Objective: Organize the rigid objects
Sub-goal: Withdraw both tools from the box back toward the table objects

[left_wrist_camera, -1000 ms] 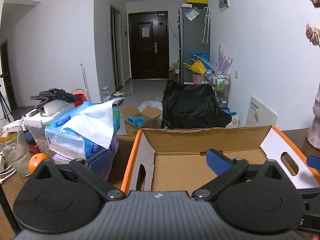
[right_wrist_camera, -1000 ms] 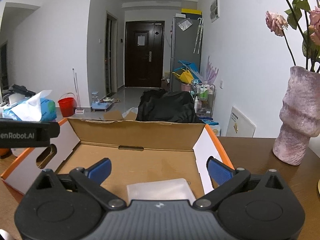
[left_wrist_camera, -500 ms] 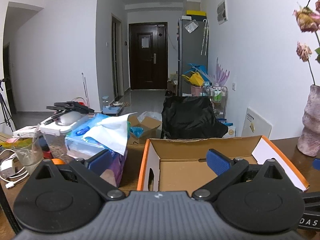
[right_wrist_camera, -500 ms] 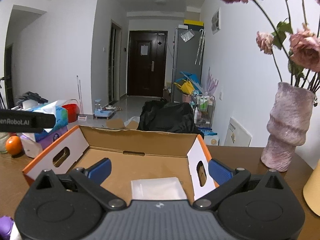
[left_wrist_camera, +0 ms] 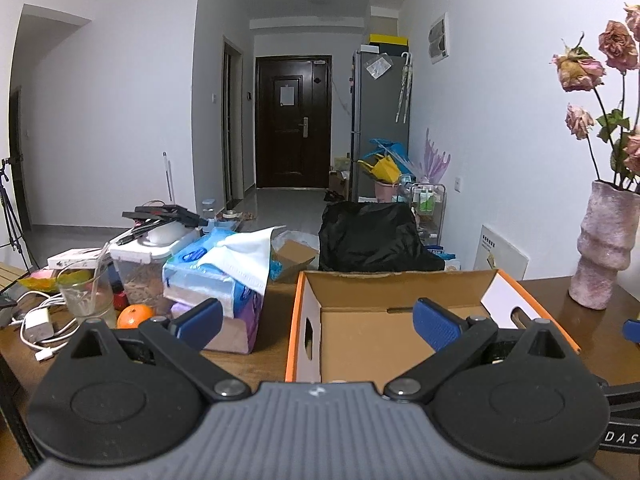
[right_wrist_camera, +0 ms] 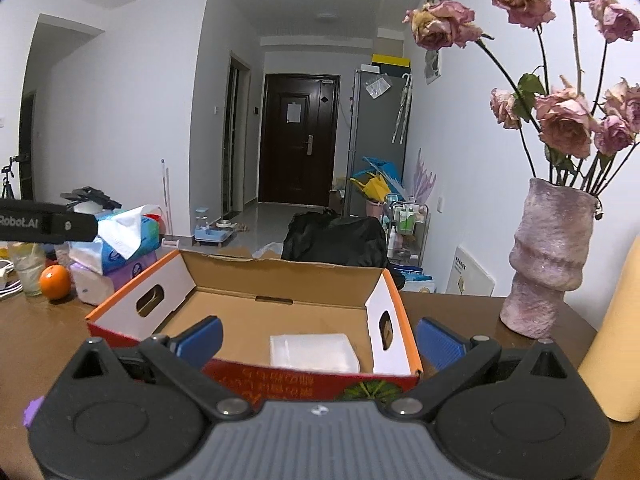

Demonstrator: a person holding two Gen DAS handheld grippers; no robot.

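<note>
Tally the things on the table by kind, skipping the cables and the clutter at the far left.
Cardboard box: 1
Clear plastic container inside it: 1
Vase: 1
Orange: 1
Drinking glass: 1
Tissue packs: 2, possibly more beneath
Lidded storage tub: 1
Total: 8

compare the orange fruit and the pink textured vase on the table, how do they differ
The orange fruit is small, round and smooth; the pink textured vase is tall, ridged and rough-looking. The fruit sits at the table's left end beside a drinking glass, while the vase stands upright at the right, beyond the cardboard box. The vase holds dried pink roses; the fruit holds nothing. Both rest on the brown wooden table, outside the box.
</note>
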